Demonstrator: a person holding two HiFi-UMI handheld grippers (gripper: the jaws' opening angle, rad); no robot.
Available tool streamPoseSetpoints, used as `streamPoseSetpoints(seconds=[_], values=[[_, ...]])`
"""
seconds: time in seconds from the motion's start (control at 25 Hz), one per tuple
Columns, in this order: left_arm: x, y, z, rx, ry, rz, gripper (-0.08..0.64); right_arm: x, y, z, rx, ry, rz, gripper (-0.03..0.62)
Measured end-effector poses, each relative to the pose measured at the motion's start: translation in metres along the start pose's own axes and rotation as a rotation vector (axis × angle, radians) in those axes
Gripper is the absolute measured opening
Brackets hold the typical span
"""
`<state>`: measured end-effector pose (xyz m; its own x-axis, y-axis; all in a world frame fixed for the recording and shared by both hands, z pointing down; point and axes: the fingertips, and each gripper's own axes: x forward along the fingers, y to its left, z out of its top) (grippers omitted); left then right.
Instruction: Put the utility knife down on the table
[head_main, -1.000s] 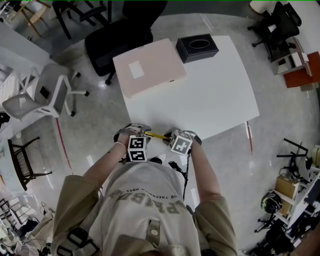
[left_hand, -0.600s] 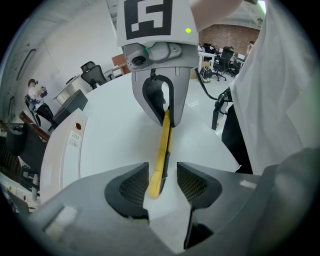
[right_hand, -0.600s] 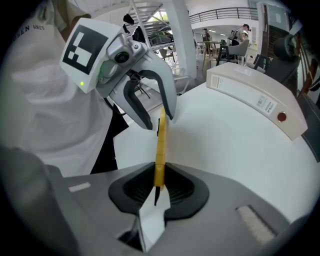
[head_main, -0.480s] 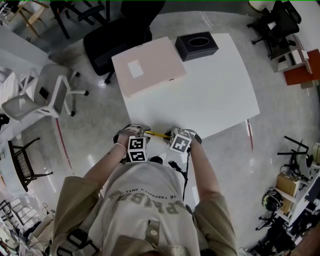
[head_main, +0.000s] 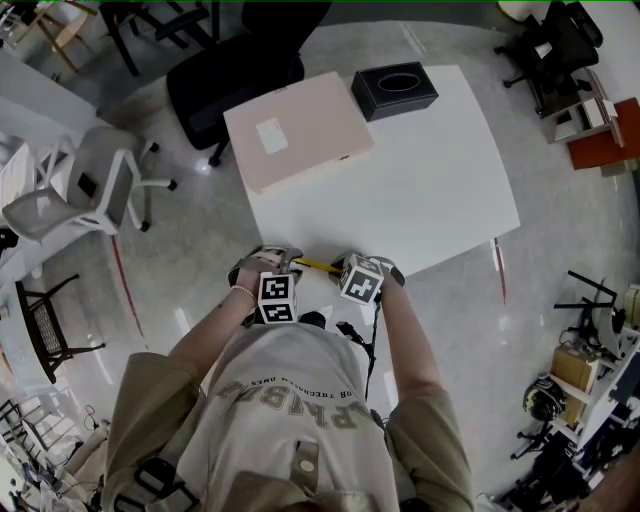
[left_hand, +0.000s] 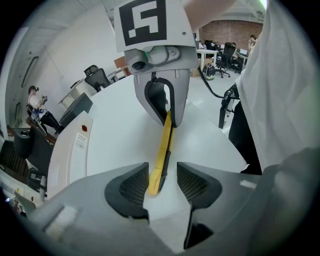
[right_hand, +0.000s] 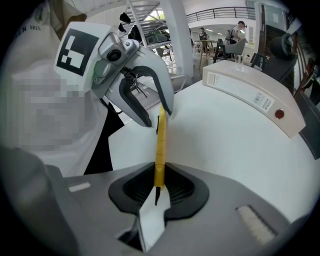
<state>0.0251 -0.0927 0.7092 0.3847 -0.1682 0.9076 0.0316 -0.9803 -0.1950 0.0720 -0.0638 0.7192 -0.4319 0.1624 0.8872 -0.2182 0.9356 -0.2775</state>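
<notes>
From the head view little of the grip can be made out: the marker cubes (head_main: 275, 297) and the person's hands cover both sets of jaws, and only a short strip of the slim yellow utility knife (head_main: 317, 267) shows between them. The knife is at the near edge of the white table (head_main: 430, 200). I cannot tell whether it touches the top or hangs just above it.

The right gripper (right_hand: 159, 192) is clamped narrow on one end of the knife, and a dark tip pokes out past its pads. The left gripper (left_hand: 161, 185) stands wide, the knife's other end lying between its pads with a gap on each side.

The person's torso cuts off the near table edge. Bare tabletop stretches far and right of the grippers. A pale pink flat box (head_main: 298, 132) sits far left, and a black tissue box (head_main: 394, 94) sits at the far edge.
</notes>
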Motion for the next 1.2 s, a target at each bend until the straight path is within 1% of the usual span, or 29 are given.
streamPoseSetpoints(seconds=[0.2,0.44,0.64,0.96,1.2], values=[[0.0039,0.0016,-0.0027,0.011,0.010,0.004,0.184,0.0026,-0.0032,-0.0034,-0.026,0.031,-0.025,0.063],[0.0081,0.0054,-0.0085,0.023,0.028,0.007,0.180,0.0052,-0.0027,-0.0018,-0.007,0.029,-0.021,0.063],[0.0078,0.0102,-0.0076,0.039,0.022,0.020,0.139,0.0052,-0.0033,-0.0018,0.000,0.031,-0.025,0.063],[0.0081,0.0096,-0.0069,0.065,0.032,0.000,0.129,0.0024,-0.0036,-0.0018,-0.006,0.050,-0.032,0.063],[0.0089,0.0071,-0.0085,0.077,0.046,-0.031,0.114,0.0046,-0.0024,-0.0015,-0.005,0.053,-0.038,0.067]])
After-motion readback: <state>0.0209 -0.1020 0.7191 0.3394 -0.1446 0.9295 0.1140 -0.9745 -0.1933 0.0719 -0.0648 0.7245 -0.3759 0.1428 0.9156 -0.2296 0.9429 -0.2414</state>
